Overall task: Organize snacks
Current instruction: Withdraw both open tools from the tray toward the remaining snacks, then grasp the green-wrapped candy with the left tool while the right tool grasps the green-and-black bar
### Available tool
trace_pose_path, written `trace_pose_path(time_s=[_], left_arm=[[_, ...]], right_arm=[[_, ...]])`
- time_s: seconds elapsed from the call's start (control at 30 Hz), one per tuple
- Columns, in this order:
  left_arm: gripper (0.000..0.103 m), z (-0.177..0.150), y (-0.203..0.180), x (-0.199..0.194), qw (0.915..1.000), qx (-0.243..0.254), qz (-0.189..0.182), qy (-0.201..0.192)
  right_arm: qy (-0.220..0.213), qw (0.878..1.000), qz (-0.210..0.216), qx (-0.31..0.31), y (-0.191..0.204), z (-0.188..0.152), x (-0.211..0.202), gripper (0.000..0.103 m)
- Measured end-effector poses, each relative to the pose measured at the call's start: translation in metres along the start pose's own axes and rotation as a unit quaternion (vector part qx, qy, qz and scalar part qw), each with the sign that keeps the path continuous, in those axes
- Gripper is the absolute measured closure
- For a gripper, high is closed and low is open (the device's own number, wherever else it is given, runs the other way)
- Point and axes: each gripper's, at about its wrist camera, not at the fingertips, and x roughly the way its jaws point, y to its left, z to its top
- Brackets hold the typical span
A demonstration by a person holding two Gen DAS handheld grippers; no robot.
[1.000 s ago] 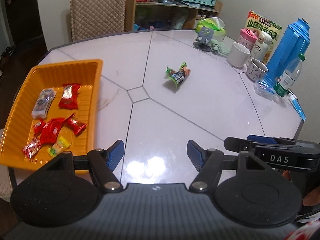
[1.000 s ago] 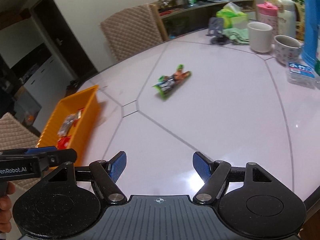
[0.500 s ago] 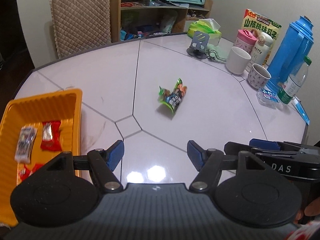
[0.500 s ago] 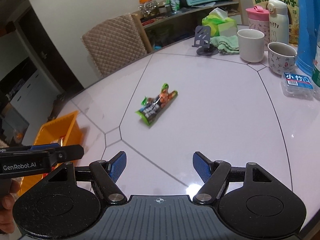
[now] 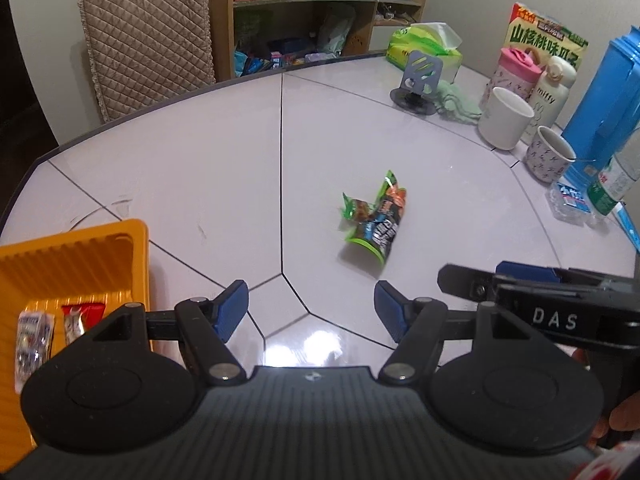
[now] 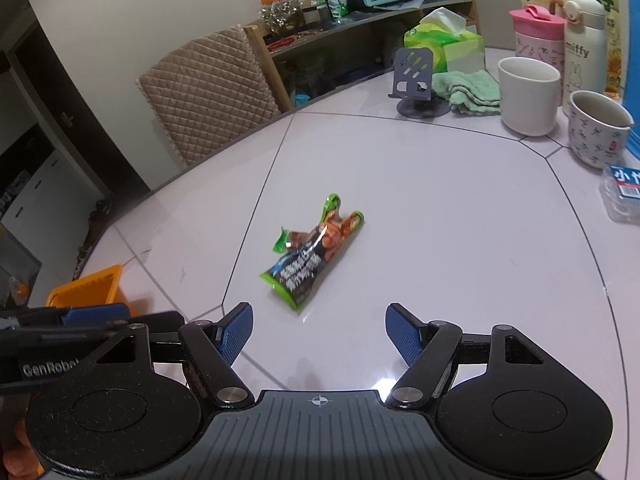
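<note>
White table [image 6: 440,208] carries one green snack packet [image 6: 312,258], lying loose just ahead of our right gripper [image 6: 319,334], long axis slanting away to the right. Our left gripper [image 5: 311,310] is farther, beside the orange tray [image 5: 80,256]. Both grippers are released, holding nothing.

Left gripper [image 5: 311,306]: matte black body, ribbed dark-grey centre plate bearing a small white emblem. Two round black discs with shallow circular recesses flank the plate. Black linkage arms, each with silver pivot screws. Fingers [image 5: 231,309] faced with blue textured pads.

Right gripper [image 6: 319,332]: same build; centre plate marked with a white crosshair. Seen side-on from the left wrist view, its black bar carries white lettering "DAS". The left unit, seen from the right wrist view, reads "GenRobo", partly cut off.
</note>
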Motion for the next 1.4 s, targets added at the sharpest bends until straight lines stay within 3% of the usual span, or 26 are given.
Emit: trace_pose_path(time_s=[0.43, 0.57, 1.07, 1.4], left_arm=[[0.037, 0.025, 0.021, 0.051, 0.9998, -0.001, -0.009, 0.017], [0.037, 0.03, 0.022, 0.06, 0.9997, 0.002, -0.011, 0.02], [0.037, 0.042, 0.023, 0.079, 0.9997, 0.009, -0.008, 0.022], [0.037, 0.045, 0.007, 0.084, 0.9984, 0.048, -0.024, 0.017]], right_arm=[[0.001, 1.0, -0.022, 0.022, 0.0, 0.024, 0.059, 0.032], [0.004, 0.999, -0.024, 0.032, -0.002, 0.029, 0.073, 0.045], [0.008, 0.998, -0.028, 0.047, -0.007, 0.039, 0.101, 0.06], [0.03, 0.998, -0.041, -0.031, -0.018, 0.041, 0.097, 0.063]])
